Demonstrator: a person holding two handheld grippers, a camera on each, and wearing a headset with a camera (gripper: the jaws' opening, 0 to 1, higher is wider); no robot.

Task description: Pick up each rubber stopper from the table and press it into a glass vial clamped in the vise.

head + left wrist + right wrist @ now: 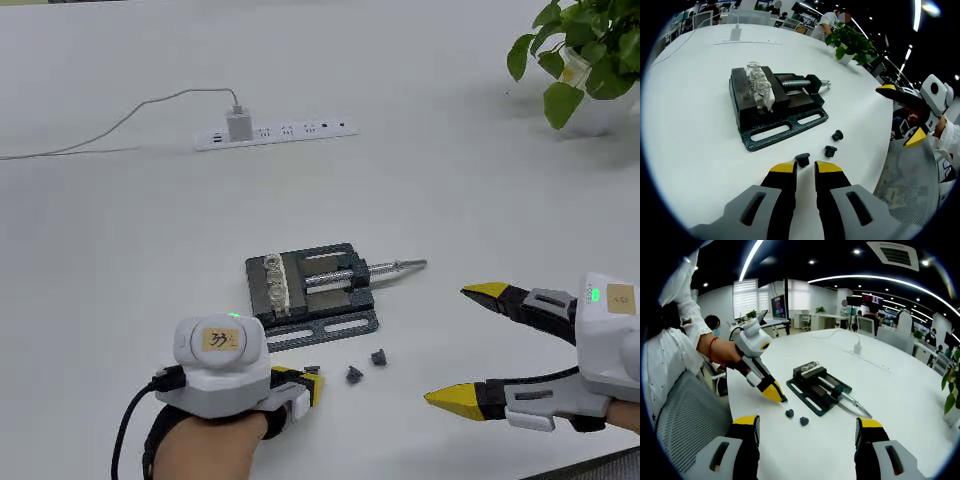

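Vise dark matt metal; vials clear glass; table smooth white.

On top of your left gripper, low on the left of the head view, you have a small tan sticker. It bears a hand-written number that looks like 33. Your right gripper, at the right edge, has a second tan sticker. Its marks are too small to read.
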